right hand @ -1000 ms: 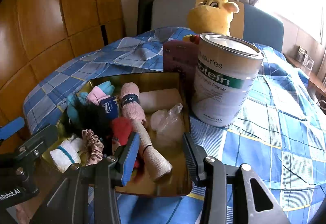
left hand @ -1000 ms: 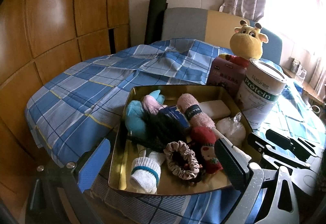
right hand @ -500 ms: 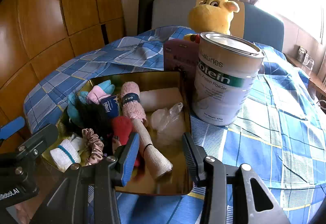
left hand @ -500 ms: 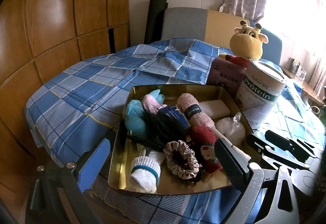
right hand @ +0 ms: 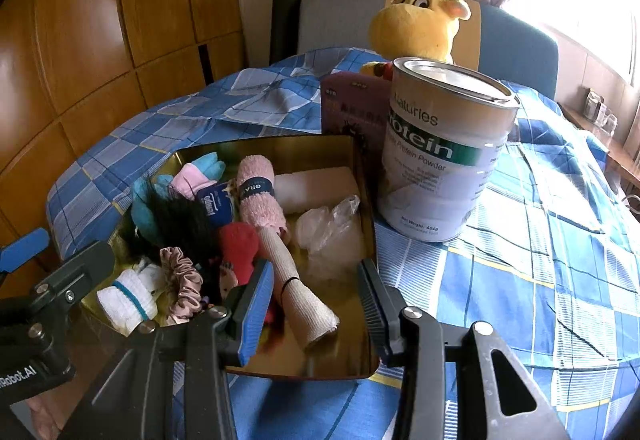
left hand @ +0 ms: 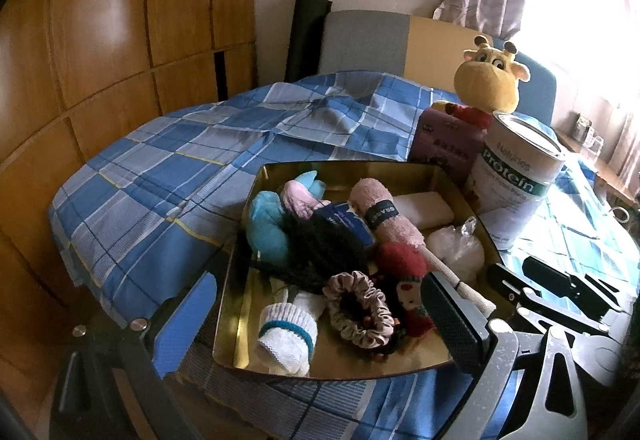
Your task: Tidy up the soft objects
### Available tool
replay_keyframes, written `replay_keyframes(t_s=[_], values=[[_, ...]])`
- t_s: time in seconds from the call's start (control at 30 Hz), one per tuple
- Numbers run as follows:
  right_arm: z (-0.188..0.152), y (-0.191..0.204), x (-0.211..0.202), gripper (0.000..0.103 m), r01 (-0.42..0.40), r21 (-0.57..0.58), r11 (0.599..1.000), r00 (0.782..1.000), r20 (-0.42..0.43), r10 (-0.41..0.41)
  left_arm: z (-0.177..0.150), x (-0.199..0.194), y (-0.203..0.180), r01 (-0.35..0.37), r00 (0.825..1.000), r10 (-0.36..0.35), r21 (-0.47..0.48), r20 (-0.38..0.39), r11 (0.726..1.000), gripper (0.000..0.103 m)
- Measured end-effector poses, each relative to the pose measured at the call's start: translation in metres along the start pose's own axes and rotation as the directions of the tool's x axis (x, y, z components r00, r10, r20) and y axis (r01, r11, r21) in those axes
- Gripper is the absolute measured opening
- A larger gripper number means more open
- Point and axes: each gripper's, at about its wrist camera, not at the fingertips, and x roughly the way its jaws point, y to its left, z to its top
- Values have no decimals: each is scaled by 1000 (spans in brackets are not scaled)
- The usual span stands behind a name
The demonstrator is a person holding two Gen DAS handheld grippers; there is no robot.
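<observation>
While right gripper (right hand: 316,304) gapes empty — beige roll (right hand: 298,292) just ahead.

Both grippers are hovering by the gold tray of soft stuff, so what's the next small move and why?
Probably ease the right gripper forward and down onto the beige rolled bandage. Its open fingers already frame that roll, nothing is held, and the roll lies on top at the near edge of the gold tray, clear of the tangled pile.

Socks (left hand: 286,336), scrunchie (left hand: 358,310), pink towel roll (right hand: 260,196) heaped in gold tray (left hand: 240,296).
</observation>
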Motion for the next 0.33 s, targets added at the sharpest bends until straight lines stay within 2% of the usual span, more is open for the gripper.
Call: replay_keyframes(t_s=[0.17,0.33], values=[[-1,-1,0,43,4,5,1000,1000,1,-4,0,0,4,-3,1000,3,-11,10,1000,101],[3,-15,-12,43,18,44,999,999,50,-20,1,2,5,12,1000,-12,-18,-1,1000,103]])
